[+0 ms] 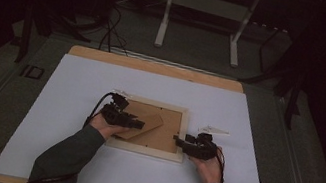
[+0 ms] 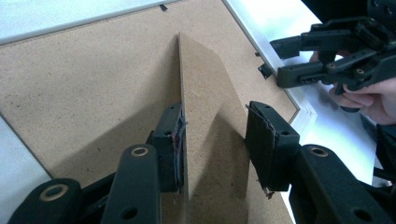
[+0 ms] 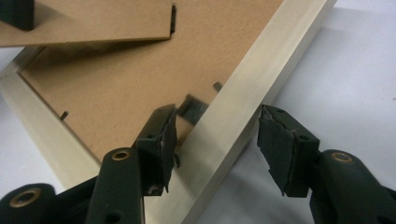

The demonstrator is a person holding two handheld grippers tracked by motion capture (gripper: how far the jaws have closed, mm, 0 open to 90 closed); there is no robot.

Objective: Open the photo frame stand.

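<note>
A pale wooden picture frame (image 1: 184, 126) lies face down on the white board, its brown backboard (image 1: 167, 128) up. The backboard's cardboard stand (image 1: 147, 125) is lifted off it. My left gripper (image 2: 215, 116) is open around the stand (image 2: 205, 79): one pad rests against its raised edge, the other stands clear of it. My right gripper (image 3: 217, 121) is open astride the frame's right rail (image 3: 261, 70). Its inner pad is beside a small black metal tab (image 3: 194, 109), and its outer pad hangs off the rail over the board. In the high view both grippers (image 1: 137, 123) (image 1: 178, 140) point inward over the frame.
The white board (image 1: 76, 81) covers most of a wooden tabletop (image 1: 155, 66). A small white slip (image 1: 213, 130) lies just right of the frame. Beyond the table are a dark floor, cables and the legs of a white stand (image 1: 163, 25).
</note>
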